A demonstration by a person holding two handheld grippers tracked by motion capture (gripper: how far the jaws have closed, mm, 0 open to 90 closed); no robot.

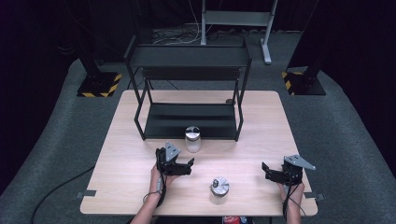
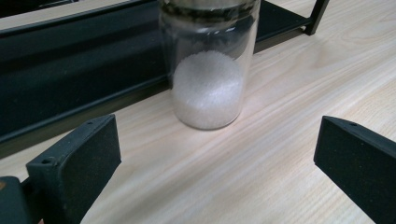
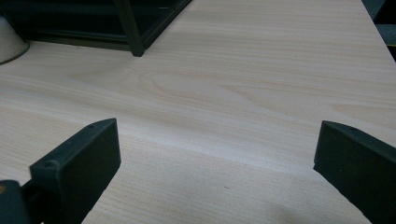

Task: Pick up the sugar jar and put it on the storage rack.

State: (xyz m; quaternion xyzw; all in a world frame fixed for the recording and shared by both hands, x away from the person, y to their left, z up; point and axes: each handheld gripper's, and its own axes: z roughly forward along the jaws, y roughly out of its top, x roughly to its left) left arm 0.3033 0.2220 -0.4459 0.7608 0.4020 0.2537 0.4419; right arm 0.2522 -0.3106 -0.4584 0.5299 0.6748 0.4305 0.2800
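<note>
Gaping wide and empty, the jaws of the left gripper (image 2: 217, 158) face a glass jar (image 2: 208, 63) of white grains at upper centre, beside a black shelf (image 2: 70, 79); the right gripper (image 3: 217, 163), likewise spread, hovers over bare wooden table (image 3: 261, 84).

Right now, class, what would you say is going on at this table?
A person holds a two-jaw gripper in each hand over a wooden table. The left gripper, jaws open, faces a glass jar of white granules standing beside a black shelf rack, not touching it. The right gripper is open over bare wood. A second jar stands nearer the person.
</note>
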